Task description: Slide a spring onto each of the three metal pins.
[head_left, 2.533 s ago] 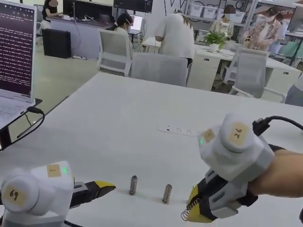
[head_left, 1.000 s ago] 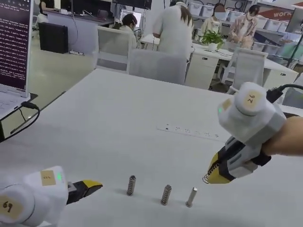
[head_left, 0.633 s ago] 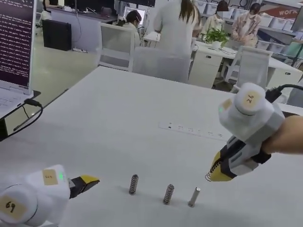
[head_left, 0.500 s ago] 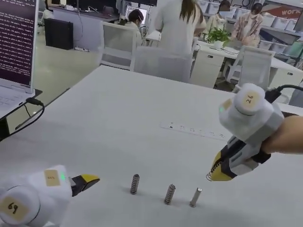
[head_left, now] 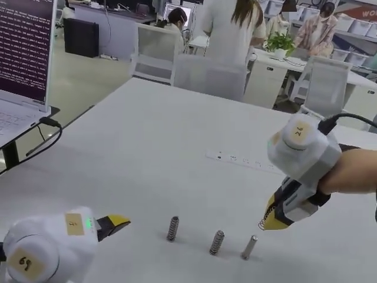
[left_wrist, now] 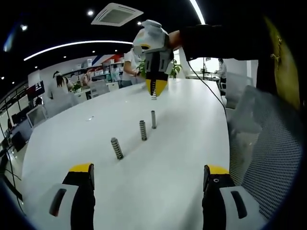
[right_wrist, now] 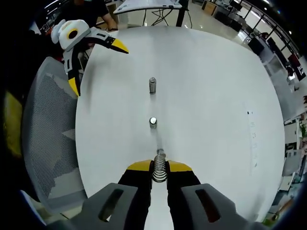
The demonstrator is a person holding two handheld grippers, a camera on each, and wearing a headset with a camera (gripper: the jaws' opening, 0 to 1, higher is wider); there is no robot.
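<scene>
First pin point(head_left: 172, 228), second pin point(head_left: 217, 242): sprung, done. Third pin point(head_left: 249, 247): bare, left to do. Right gripper point(head_left: 266, 223): grasping spring point(right_wrist: 158, 172) near it. Left gripper point(head_left: 118, 222): jaws apart, empty.

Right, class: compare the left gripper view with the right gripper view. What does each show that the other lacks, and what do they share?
The left gripper view offers the left hand-held gripper, its yellow-tipped jaws wide apart, and a side-on look at the bare grey metal pin. The right gripper view offers a close look at the right hand-held gripper shut on a small coiled steel spring. Both share the white table and the two spring-covered metal pins standing in a row.
</scene>
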